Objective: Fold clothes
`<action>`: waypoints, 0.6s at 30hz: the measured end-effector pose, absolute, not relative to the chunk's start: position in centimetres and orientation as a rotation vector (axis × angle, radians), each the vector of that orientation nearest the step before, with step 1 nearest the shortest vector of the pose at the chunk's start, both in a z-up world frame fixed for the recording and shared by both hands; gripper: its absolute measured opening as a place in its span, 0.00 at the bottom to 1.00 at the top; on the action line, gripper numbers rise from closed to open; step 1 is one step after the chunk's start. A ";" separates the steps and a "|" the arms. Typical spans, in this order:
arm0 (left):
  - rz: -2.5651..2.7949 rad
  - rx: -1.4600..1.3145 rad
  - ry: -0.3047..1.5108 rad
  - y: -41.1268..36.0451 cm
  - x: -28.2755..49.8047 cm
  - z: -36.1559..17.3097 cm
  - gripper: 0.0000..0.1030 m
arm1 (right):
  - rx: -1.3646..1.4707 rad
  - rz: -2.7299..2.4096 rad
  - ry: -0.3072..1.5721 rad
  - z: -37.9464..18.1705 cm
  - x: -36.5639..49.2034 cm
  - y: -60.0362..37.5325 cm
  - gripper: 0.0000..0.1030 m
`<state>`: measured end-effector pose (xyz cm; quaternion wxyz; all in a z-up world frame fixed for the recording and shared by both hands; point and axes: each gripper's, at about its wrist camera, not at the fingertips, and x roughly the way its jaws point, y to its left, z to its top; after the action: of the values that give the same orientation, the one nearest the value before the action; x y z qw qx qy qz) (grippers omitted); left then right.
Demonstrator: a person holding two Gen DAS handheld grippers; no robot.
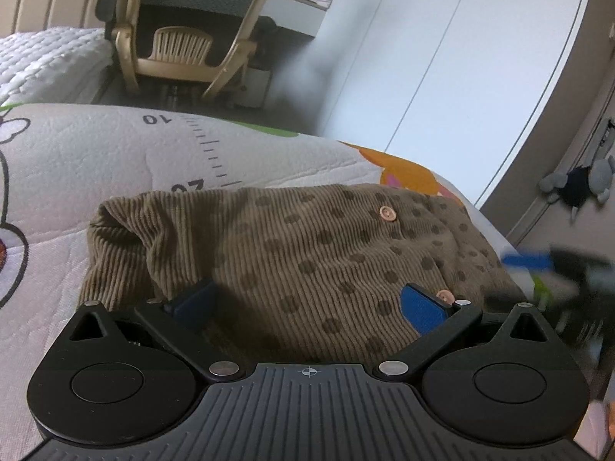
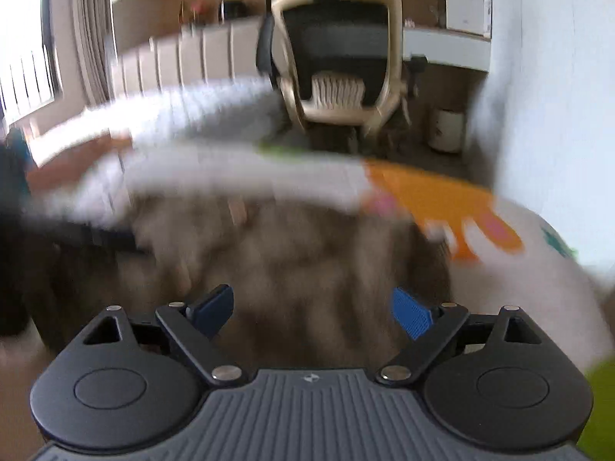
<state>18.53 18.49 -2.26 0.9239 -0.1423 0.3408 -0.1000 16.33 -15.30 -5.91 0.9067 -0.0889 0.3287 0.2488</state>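
Observation:
A brown corduroy garment (image 1: pixel 307 246) with dark dots and small wooden buttons lies folded on a white printed mat (image 1: pixel 96 161). My left gripper (image 1: pixel 307 303) is open right over its near edge, blue pads spread wide with cloth between and under them. The right wrist view is motion-blurred; the same brown garment (image 2: pixel 292 269) shows as a smear below my right gripper (image 2: pixel 313 307), which is open with nothing held. The right gripper (image 1: pixel 557 272) also appears blurred at the right edge of the left wrist view, beside the garment.
The mat carries a printed ruler scale (image 1: pixel 207 150) and an orange cartoon shape (image 1: pixel 407 173). A beige office chair (image 1: pixel 184 38) stands beyond the mat, a white quilted bed (image 1: pixel 46 61) at far left, white wardrobe doors (image 1: pixel 442 57) at right.

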 end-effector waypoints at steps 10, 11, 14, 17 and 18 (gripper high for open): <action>-0.225 -0.216 0.730 18.9 16.0 -1.9 1.00 | -0.176 0.468 0.588 -3.6 14.0 -18.3 0.92; -0.210 -0.182 0.739 18.6 15.6 -1.9 1.00 | -0.194 0.456 0.566 -3.2 14.7 -17.7 0.92; -0.174 -0.099 0.760 18.2 14.3 -1.8 1.00 | -0.289 0.391 0.561 -4.1 17.7 -16.0 0.92; -0.119 -0.111 0.790 18.8 13.5 -1.8 1.00 | -0.393 0.318 0.595 -6.3 20.9 -14.9 0.92; -0.090 -0.140 0.814 19.4 13.4 -1.8 1.00 | -0.371 0.320 0.604 -6.6 21.3 -15.4 0.94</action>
<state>13.40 19.37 -1.83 0.9150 -0.0680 0.3952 -0.0437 21.29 -15.41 -6.62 0.9254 -0.1808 0.2944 0.1558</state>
